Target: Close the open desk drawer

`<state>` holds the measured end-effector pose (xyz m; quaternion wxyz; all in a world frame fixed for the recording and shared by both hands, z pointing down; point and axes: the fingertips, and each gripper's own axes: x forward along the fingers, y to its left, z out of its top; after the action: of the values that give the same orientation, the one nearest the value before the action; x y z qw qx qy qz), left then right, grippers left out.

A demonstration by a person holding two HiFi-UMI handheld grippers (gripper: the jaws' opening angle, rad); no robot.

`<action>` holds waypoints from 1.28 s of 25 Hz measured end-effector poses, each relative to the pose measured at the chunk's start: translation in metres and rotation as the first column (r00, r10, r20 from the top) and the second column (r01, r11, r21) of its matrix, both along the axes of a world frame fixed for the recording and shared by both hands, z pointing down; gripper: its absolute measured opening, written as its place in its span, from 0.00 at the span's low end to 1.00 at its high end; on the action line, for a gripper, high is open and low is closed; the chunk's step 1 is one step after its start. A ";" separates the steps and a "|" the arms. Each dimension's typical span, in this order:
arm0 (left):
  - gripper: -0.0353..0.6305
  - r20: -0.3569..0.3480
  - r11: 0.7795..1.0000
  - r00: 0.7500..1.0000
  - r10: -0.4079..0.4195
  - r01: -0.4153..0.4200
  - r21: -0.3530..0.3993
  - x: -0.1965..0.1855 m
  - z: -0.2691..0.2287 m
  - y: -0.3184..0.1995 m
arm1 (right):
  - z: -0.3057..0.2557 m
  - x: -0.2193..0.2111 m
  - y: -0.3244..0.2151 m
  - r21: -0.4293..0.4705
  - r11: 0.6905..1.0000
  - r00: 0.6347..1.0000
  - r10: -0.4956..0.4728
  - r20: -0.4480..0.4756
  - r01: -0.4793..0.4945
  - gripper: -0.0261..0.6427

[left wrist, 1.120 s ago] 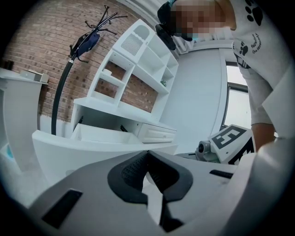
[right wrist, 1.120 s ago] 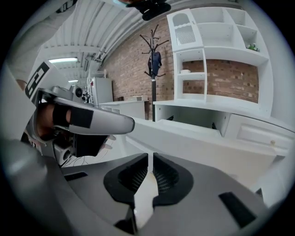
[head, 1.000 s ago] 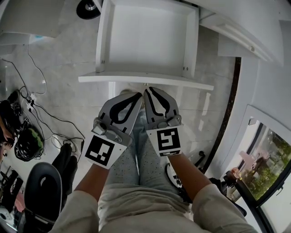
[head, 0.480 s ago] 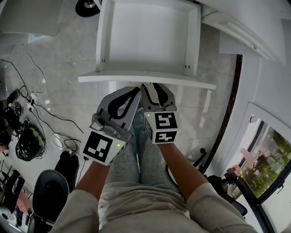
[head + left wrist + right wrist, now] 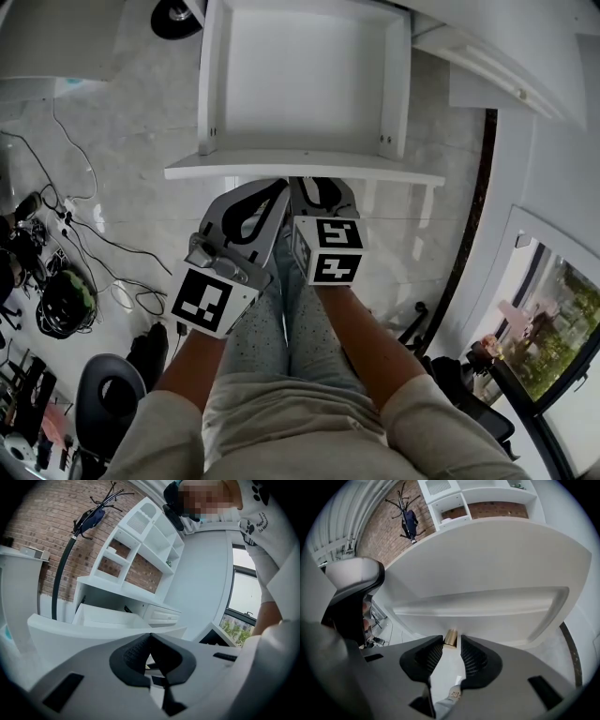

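Note:
The white drawer (image 5: 305,80) stands pulled out of the desk, empty, its front panel (image 5: 305,167) toward me. On that panel (image 5: 487,573) sits a small brass knob (image 5: 450,635). My right gripper (image 5: 317,183) reaches up to the panel's underside. Its jaws have just been opening, and in the right gripper view it (image 5: 451,640) stands open with the knob at its fingertips, unpressed. My left gripper (image 5: 279,187) hovers just left of it, shut and empty. In the left gripper view its pads (image 5: 150,637) meet, with the drawer (image 5: 108,618) beyond.
Cables and a power strip (image 5: 66,234) lie on the floor at left, near an office chair (image 5: 108,403). The desk edge (image 5: 497,56) runs along the upper right, a window (image 5: 553,356) below it. My legs (image 5: 281,347) are under the grippers. Shelves (image 5: 140,541) rise above the desk.
My right gripper has rolled so its marker cube faces up, and it has moved forward and down to the drawer front. The left gripper has hardly moved.

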<state>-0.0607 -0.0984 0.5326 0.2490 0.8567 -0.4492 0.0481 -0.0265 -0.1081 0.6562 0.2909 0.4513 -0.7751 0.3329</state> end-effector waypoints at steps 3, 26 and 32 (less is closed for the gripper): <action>0.08 -0.035 1.000 0.999 -0.027 0.028 0.005 -0.001 -0.006 -0.008 | -0.001 -0.002 -0.001 -0.025 0.999 1.000 0.027 0.007 -0.027 0.20; 0.08 0.021 0.999 0.999 0.039 -0.039 0.023 -0.041 -0.001 -0.051 | -0.002 -0.012 -0.063 -0.065 0.991 0.993 0.113 -0.018 -0.114 0.20; 0.08 0.044 0.999 0.998 0.053 -0.053 0.001 -0.046 0.017 -0.065 | -0.002 -0.016 -0.077 -0.059 0.992 0.993 0.115 -0.003 -0.115 0.20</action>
<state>-0.1071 -0.1629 0.5498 0.2367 0.8674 -0.4317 0.0729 -0.0426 -0.1848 0.6546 0.2842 0.4865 -0.7378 0.3719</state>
